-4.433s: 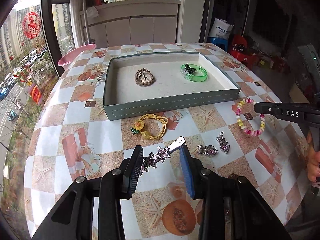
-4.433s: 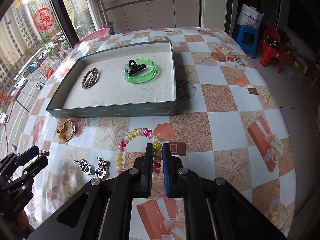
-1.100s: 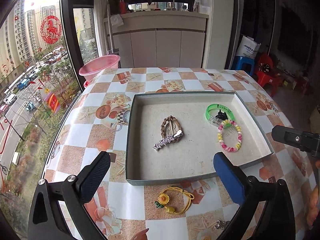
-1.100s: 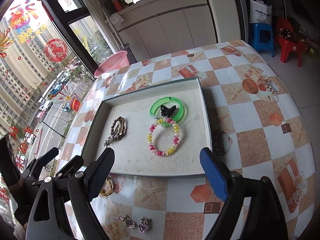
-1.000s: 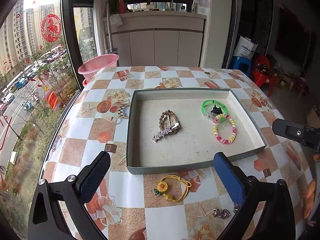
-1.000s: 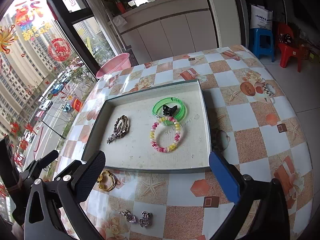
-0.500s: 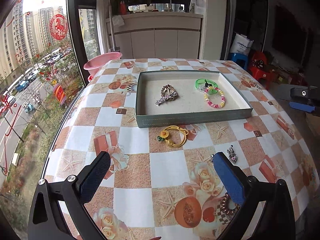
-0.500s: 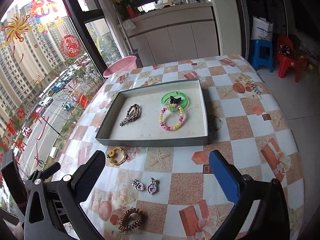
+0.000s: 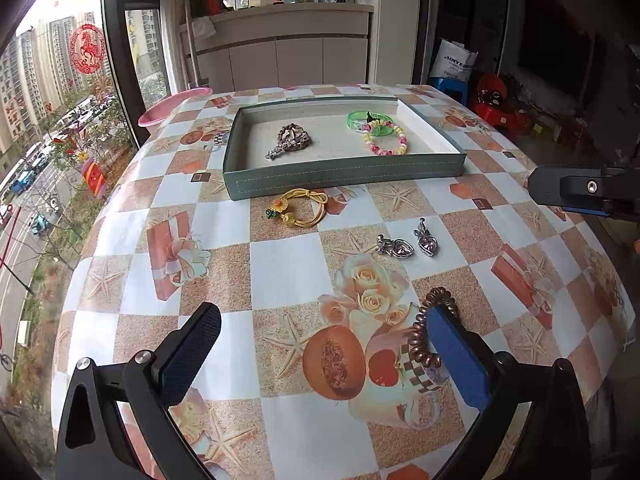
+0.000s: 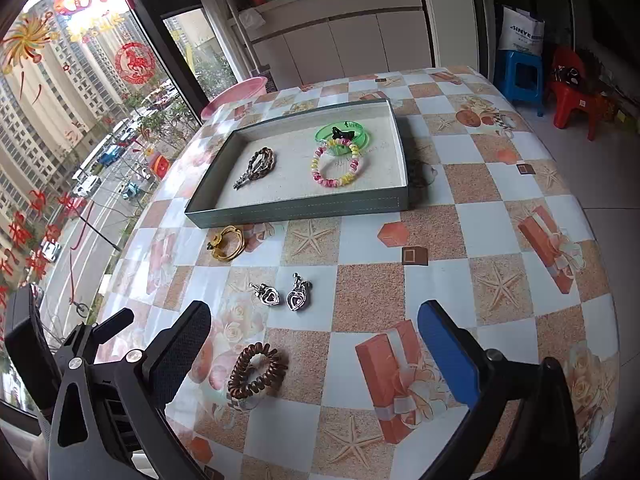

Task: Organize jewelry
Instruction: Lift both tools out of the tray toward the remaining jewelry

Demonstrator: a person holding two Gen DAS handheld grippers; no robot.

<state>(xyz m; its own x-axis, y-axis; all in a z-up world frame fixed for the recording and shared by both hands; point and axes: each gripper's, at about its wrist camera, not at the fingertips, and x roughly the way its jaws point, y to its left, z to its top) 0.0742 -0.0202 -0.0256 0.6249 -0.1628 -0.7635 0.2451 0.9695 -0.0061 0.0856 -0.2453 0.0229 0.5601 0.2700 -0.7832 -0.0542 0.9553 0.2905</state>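
A grey tray (image 9: 344, 172) (image 10: 296, 208) holds a brown braided piece with a star clip (image 9: 291, 141), a green bangle (image 10: 342, 133) and a beaded bracelet (image 9: 385, 142) (image 10: 335, 167). On the table lie a yellow flower hair tie (image 9: 297, 208) (image 10: 227, 243), two heart earrings (image 9: 408, 242) (image 10: 282, 295) and a brown coil hair tie (image 9: 426, 330) (image 10: 256, 372). My left gripper (image 9: 324, 354) is open and empty; its right finger stands beside the coil. My right gripper (image 10: 316, 354) is open and empty above the near table.
The round table has a patterned cloth (image 9: 288, 264). A pink basin (image 10: 236, 96) sits at its far left edge by the window. The right gripper shows at the right edge of the left wrist view (image 9: 580, 192). Stools (image 10: 520, 76) stand on the floor to the right.
Both grippers, open since dropping the star clip and beaded bracelet in the tray, have pulled back toward the near table edge. The coil hair tie has come into view by the left gripper.
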